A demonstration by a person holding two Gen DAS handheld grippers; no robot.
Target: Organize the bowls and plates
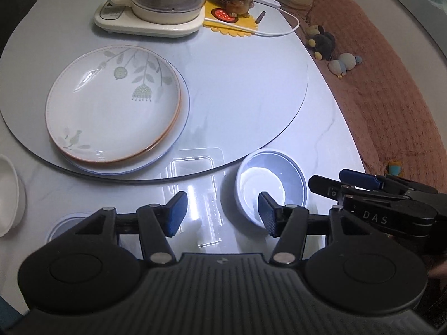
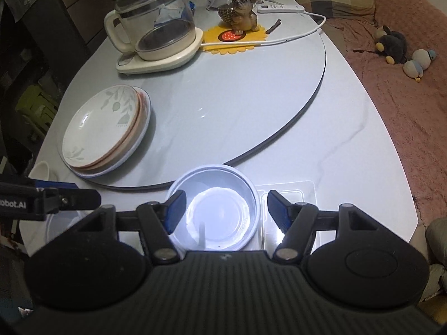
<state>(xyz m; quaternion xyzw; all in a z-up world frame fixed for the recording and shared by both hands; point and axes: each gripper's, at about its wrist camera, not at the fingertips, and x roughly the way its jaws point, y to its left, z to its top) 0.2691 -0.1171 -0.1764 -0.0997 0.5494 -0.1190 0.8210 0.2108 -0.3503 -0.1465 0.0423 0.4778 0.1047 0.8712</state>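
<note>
Both your claws stand spread and empty: the left claw beside the bowl, the right claw over it at the desk's near edge; stacked plates sit far left.

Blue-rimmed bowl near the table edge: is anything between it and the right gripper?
Nothing visible. The right gripper is open just over the bowl, its blue pads not touching the rim. The left gripper, also open, is beside it over bare table. The plate stack sits apart on the turntable.
</note>
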